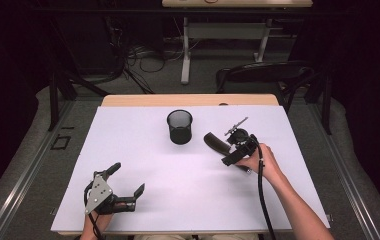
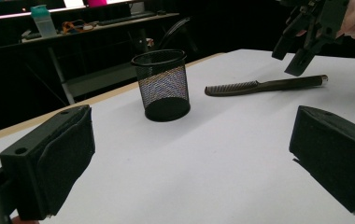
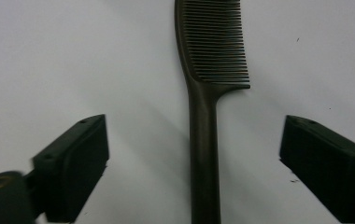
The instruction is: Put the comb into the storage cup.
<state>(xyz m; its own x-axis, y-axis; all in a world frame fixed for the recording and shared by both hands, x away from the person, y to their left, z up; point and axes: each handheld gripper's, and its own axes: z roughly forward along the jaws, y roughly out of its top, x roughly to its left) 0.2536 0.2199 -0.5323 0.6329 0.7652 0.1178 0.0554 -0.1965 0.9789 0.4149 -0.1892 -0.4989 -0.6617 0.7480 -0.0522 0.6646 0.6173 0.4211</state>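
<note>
Comb: dark comb (image 3: 204,140) lies flat on the white worktop (image 1: 143,165), in the right half of the high view, just right of the mesh cup (image 1: 180,127); teeth end points toward the cup.
Handle: in the right gripper view the handle runs from the bottom centre up to the teeth at the top, between the two fingers (image 3: 75,165) and apart from both.
Right gripper: right gripper (image 1: 238,146) hangs over the handle, pointing down; its fingers are wide open and hold nothing.
Left gripper: left gripper (image 1: 127,180) rests at the lower left of the high view, fingers spread wide and empty, well apart from the comb.
Step in hand: as I judge, to lower onto the handle and pinch it.
How to do it well: keep the handle centred between the fingers, come straight down until the tips nearly meet the worktop, then close across the narrow sides.
Where to grip: on the plain handle, below the teeth, so the comb does not tip.
Risk: a thin flat thing can slide or escape if the fingers close too high.
</note>
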